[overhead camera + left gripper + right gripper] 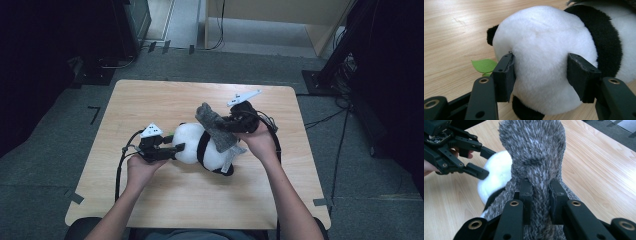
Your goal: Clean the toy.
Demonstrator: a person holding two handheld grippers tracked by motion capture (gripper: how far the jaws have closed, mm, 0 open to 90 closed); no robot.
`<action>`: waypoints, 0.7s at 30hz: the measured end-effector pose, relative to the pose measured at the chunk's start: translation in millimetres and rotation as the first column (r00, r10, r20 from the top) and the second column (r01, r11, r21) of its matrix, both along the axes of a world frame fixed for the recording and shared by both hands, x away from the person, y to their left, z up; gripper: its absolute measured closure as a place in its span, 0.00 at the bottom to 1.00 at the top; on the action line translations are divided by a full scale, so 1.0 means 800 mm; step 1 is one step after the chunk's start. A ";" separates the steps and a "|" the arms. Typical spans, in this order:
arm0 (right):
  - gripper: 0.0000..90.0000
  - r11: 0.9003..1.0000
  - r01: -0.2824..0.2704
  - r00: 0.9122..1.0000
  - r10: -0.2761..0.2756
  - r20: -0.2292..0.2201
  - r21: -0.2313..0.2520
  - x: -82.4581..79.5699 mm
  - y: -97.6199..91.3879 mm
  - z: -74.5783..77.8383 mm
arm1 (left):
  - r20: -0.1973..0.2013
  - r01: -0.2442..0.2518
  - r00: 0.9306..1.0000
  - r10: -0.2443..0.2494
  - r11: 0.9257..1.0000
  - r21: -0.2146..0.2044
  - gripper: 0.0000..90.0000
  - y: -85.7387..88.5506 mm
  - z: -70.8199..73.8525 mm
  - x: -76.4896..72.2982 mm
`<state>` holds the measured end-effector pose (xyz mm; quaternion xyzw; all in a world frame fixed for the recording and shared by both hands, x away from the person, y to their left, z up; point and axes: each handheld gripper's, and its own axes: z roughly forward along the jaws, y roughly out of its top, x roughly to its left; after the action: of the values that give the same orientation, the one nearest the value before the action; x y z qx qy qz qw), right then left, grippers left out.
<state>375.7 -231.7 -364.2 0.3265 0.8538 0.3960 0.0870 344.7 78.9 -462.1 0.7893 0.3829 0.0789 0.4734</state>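
Note:
A black-and-white plush panda [192, 141] lies on its side in the middle of the wooden table [150, 100]. My left gripper [175, 149] comes in from the left and its pads [505, 75] press into both sides of the white head [544, 37]. A green leaf [484, 65] lies on the table by the head. A grey fuzzy scarf [216, 129] drapes across the panda's body. My right gripper [229, 125] is shut on a fold of the scarf [536, 150] and holds one end raised above the panda. The right gripper view also catches the left gripper [489, 163] at the head.
Bare wood lies all around the panda, with most room at the front and far left. Cables [120, 165] trail from both grippers over the table. Dark racks [360, 45] and floor cables stand beyond the right edge.

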 end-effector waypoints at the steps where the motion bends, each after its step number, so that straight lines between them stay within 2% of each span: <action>1: 0.85 1.000 0.003 1.000 -0.003 0.002 0.002 -0.002 -0.004 0.000 | 0.001 0.000 1.000 0.000 1.000 0.000 0.46 0.000 0.000 0.000; 10: 0.85 0.999 0.036 0.999 -0.036 0.011 0.004 -0.022 -0.032 -0.003 | 0.004 0.006 1.000 -0.006 1.000 -0.008 0.46 0.002 -0.002 0.000; 14: 0.86 0.999 0.049 0.999 -0.049 0.019 0.003 -0.031 -0.039 0.002 | 0.004 0.011 1.000 -0.010 1.000 -0.011 0.45 0.003 -0.002 0.000; 18: 0.86 0.999 0.033 0.999 -0.034 0.040 0.034 -0.040 -0.032 0.014 | 0.004 0.017 1.000 -0.017 1.000 -0.017 0.43 0.004 -0.003 0.000; 21: 0.86 1.000 0.000 0.999 -0.001 0.053 0.029 -0.044 -0.014 0.023 | 0.008 0.023 1.000 -0.023 1.000 -0.016 0.41 0.005 -0.003 0.000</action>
<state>340.8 -242.6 -345.7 0.3174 0.8452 0.4170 0.1050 344.6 82.8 -464.5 0.7896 0.3726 0.0733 0.4820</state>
